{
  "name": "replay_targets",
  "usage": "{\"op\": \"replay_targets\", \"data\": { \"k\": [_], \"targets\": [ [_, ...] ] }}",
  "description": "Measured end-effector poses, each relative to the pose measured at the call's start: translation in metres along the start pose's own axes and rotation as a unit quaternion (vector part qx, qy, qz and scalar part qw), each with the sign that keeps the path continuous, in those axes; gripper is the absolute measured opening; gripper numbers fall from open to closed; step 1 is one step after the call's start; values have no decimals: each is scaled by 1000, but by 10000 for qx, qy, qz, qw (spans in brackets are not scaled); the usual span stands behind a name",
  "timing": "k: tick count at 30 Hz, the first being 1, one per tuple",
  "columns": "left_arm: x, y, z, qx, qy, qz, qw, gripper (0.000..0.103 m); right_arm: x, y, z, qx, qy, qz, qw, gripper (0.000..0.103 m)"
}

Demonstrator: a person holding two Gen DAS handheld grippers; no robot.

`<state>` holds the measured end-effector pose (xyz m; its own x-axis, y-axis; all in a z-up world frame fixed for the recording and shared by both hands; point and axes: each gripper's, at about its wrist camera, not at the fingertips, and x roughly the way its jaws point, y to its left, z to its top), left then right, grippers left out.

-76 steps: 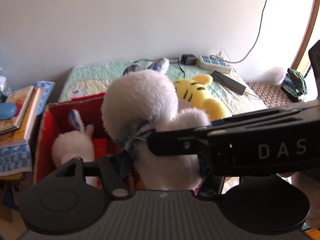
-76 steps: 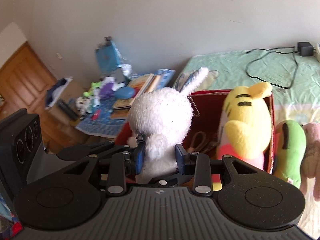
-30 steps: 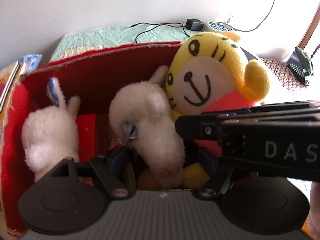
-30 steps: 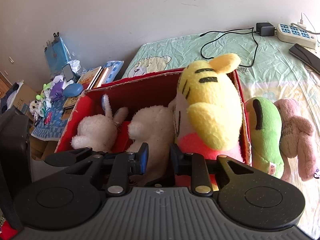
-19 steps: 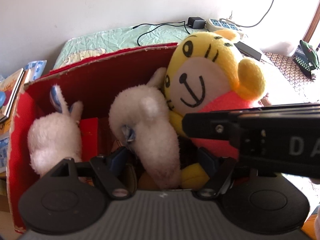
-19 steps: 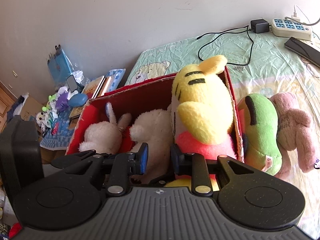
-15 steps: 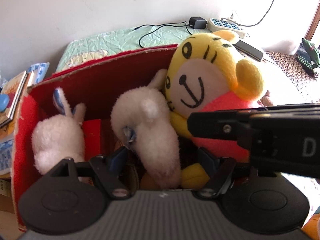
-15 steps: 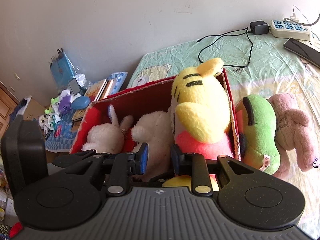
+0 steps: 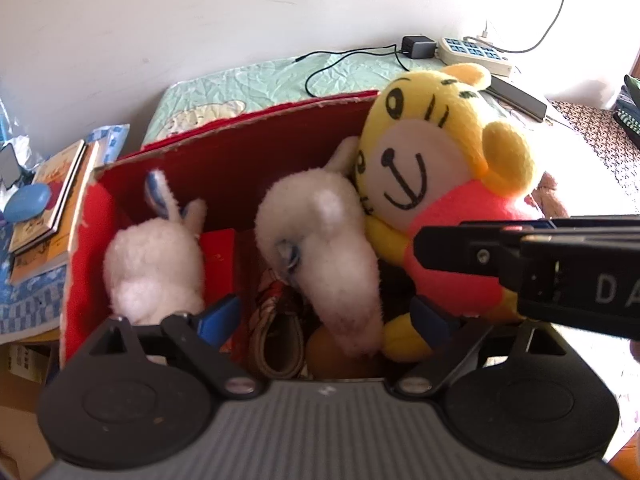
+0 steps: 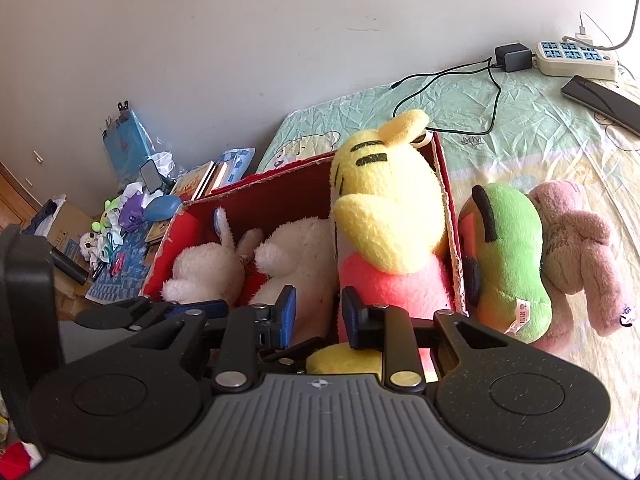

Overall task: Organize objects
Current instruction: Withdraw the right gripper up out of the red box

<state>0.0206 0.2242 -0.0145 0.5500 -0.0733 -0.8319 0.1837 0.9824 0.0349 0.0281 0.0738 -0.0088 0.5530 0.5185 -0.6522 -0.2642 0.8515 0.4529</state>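
A red cardboard box stands on the bed. Inside it are a small white bunny with blue ears, a larger white plush and a yellow tiger plush. My left gripper hangs open and wide over the box's near side, the larger white plush's lower end lying loose between its fingers. My right gripper is open by a narrow gap with nothing in it, above the box's near edge. A green plush and a pink plush lie outside the box, to its right.
On the green bedsheet behind the box lie a black cable, a charger, a power strip and a flat black device. Books and a blue object sit on a low table at the left.
Both grippers let go of the white plushes they held 2.5 s ago, which now lie in the box. Over the last second both grippers have drawn back a little from the box.
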Motion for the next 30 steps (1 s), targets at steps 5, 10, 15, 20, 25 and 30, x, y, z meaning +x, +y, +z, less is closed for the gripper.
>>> {"op": "replay_targets", "data": {
  "k": [5,10,15,20,25,30],
  "targets": [
    [-7,4,-4,-95,-14,64,9999,94,-1,-1,-4,-19,-37,1,10000,26],
    [-15,7,-6,-182,-30,153,9997,94,-3,4,-7,-188,-84,-89,9997,26],
    [-22,9,-9,-259,-44,237,9994,94,-6,5,-8,-202,-126,-92,9997,27],
    [-29,10,-12,-355,-70,317,9988,94,-11,5,-10,-191,-174,-41,9997,27],
    [-36,11,-15,-500,-83,419,9978,94,-16,4,-12,-213,-237,2,9995,28],
    [-44,14,-18,-697,-77,569,9959,94,-20,2,-12,-193,-270,91,9994,30]
  ]
}}
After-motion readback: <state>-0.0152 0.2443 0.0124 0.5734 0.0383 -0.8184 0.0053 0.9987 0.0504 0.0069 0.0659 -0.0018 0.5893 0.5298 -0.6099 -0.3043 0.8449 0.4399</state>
